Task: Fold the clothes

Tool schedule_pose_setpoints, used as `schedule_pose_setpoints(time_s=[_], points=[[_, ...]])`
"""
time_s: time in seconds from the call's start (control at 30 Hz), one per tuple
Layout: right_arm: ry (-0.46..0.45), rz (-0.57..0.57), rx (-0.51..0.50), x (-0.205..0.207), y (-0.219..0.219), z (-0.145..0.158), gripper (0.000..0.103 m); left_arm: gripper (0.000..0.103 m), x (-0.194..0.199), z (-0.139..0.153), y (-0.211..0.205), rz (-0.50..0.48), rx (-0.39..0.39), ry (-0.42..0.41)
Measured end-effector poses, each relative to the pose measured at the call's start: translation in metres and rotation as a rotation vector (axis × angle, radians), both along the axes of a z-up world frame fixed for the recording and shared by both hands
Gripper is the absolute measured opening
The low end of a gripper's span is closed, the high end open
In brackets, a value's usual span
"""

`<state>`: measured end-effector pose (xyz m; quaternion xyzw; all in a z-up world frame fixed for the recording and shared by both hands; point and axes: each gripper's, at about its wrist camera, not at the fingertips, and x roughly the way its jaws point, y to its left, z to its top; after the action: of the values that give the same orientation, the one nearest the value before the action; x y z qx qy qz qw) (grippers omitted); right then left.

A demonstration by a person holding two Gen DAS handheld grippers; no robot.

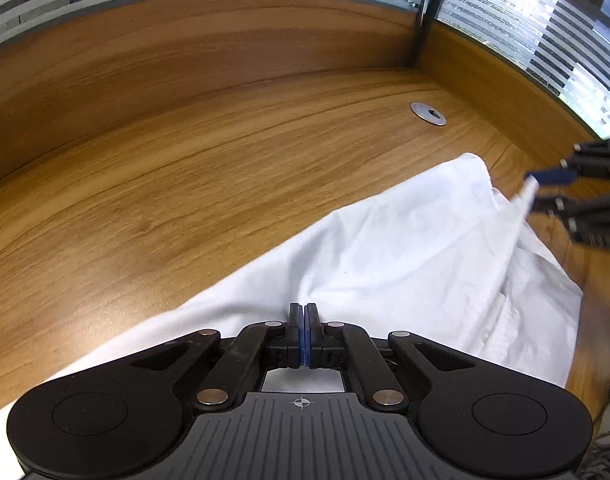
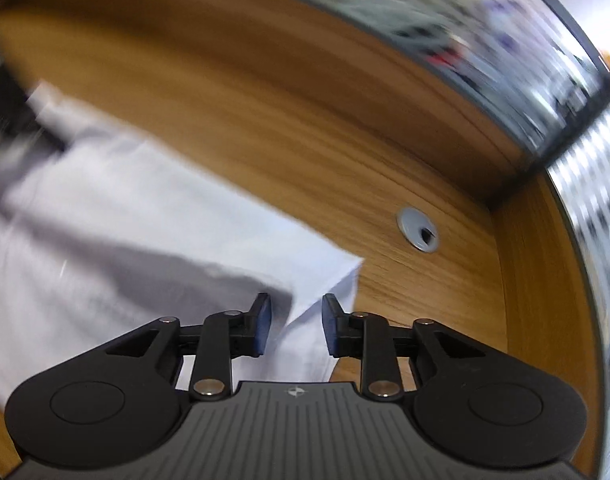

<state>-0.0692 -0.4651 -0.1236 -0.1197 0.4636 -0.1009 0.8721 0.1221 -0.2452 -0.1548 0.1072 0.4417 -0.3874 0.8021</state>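
Observation:
A white shirt (image 1: 405, 240) lies crumpled on the wooden desk (image 1: 185, 200), with its button placket toward the right. My left gripper (image 1: 304, 312) is shut on a pinch of the shirt's near part, and wrinkles radiate from the fingertips. At the right edge of the left wrist view, my right gripper (image 1: 539, 192) has its jaws apart, and a lifted strip of the shirt's edge reaches up to one blue pad. In the blurred right wrist view, the right gripper (image 2: 296, 312) stands open over a corner of the shirt (image 2: 145, 208). Cloth lies between the pads without being pressed.
A round metal cable grommet (image 1: 428, 113) (image 2: 419, 229) sits in the desk near the far corner. Wooden partition walls (image 1: 225, 48) topped by striped glass enclose the desk at the back and right. Bare desk (image 2: 425, 300) lies to the right of the shirt's corner.

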Motion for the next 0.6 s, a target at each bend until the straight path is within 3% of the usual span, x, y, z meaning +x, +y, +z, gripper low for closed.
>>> schedule_pose_setpoints(time_s=[0.1, 0.23, 0.4, 0.5, 0.6], points=[[-0.061, -0.121, 0.073, 0.006, -0.012, 0.010, 0.036, 0.006, -0.010, 0.005, 0.005, -0.006, 0.005, -0.012], [-0.163, -0.251, 0.187, 0.008, -0.012, 0.020, 0.040, 0.021, -0.029, 0.009, 0.007, -0.061, 0.012, -0.015], [-0.286, -0.350, 0.281, -0.001, 0.006, 0.024, 0.042, 0.021, -0.055, 0.004, 0.001, -0.150, 0.054, -0.012], [-0.237, -0.305, 0.326, 0.001, 0.022, 0.014, 0.048, 0.029, -0.069, 0.000, -0.002, -0.187, 0.071, -0.033], [-0.139, -0.238, 0.287, 0.003, 0.035, -0.008, 0.048, 0.030, -0.073, 0.000, -0.003, -0.199, 0.085, -0.044]])
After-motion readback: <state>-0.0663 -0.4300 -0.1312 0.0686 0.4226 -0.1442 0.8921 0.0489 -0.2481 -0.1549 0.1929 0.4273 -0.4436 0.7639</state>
